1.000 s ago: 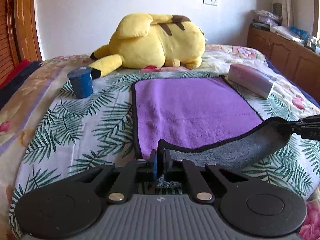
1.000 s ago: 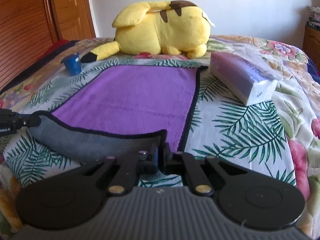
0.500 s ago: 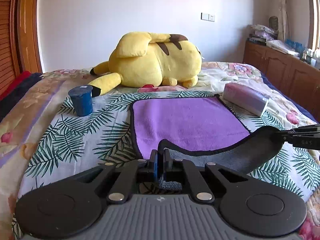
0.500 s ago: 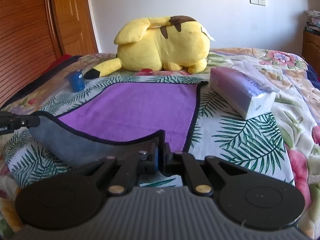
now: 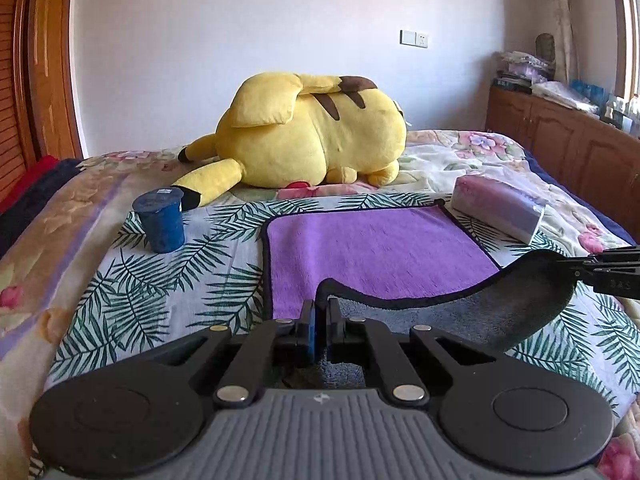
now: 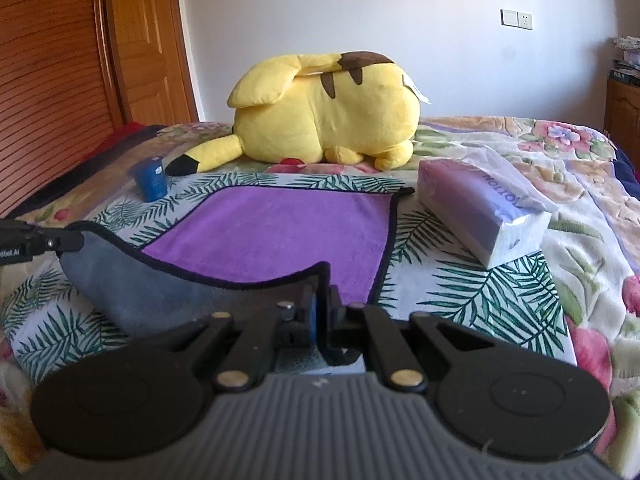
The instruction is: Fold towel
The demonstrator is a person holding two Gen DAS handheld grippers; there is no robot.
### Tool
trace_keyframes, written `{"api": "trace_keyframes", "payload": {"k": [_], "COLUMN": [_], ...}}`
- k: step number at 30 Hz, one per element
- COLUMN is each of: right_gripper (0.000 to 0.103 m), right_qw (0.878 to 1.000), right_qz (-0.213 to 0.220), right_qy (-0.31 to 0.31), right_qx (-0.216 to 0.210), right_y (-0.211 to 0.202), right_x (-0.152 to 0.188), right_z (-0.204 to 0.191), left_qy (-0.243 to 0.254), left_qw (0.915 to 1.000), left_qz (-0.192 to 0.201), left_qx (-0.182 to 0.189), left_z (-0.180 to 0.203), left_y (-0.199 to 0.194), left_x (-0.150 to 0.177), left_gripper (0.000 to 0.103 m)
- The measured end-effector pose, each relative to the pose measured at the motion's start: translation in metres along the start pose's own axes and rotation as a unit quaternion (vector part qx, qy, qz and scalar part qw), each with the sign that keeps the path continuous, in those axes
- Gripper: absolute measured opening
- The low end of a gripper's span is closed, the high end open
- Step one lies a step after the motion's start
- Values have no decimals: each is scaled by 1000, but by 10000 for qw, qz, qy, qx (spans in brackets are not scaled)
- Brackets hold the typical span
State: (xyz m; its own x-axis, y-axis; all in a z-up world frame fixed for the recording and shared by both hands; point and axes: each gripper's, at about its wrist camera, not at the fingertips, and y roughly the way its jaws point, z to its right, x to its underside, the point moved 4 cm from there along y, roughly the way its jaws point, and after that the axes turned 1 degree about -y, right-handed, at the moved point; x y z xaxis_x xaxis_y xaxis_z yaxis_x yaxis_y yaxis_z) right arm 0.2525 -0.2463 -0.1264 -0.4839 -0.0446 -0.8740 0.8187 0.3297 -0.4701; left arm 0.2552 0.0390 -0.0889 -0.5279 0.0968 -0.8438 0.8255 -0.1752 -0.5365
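Observation:
A purple towel (image 5: 372, 252) with a black hem and grey underside lies on the bed; it also shows in the right wrist view (image 6: 276, 236). Its near edge is lifted, grey side toward me. My left gripper (image 5: 320, 320) is shut on the near left corner. My right gripper (image 6: 322, 308) is shut on the near right corner. Each gripper shows at the other view's edge: the right one (image 5: 612, 272), the left one (image 6: 36, 240). The far half of the towel lies flat.
A yellow plush toy (image 5: 308, 132) lies behind the towel. A blue cup (image 5: 160, 220) stands to the towel's left. A tissue pack (image 6: 480, 212) lies at its right. Wooden cabinets (image 5: 568, 144) line the right wall and a wooden door (image 6: 72, 72) the left.
Both grippers have risen and tilted up with the towel's near corners. More of the wall shows and the lifted grey edge hangs higher over the bed.

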Motion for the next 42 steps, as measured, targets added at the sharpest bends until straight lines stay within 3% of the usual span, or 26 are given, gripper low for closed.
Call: {"api": "trace_keyframes", "payload": {"k": [25, 42], "right_gripper": [5, 4], "right_qw": [9994, 9988], "right_qz": [29, 352], "right_qy": [-330, -317], "right_qx": [57, 74], "right_y": [38, 58], "right_x": [-9, -36], "right_z": [13, 30], "left_qy": [244, 339], "left_qw": [9997, 9990], "left_qz": [-49, 295], "left_qx": [56, -77], "left_z": [-13, -22], "left_y": [59, 89], "left_x": [-16, -60], "left_gripper": [5, 5]}}
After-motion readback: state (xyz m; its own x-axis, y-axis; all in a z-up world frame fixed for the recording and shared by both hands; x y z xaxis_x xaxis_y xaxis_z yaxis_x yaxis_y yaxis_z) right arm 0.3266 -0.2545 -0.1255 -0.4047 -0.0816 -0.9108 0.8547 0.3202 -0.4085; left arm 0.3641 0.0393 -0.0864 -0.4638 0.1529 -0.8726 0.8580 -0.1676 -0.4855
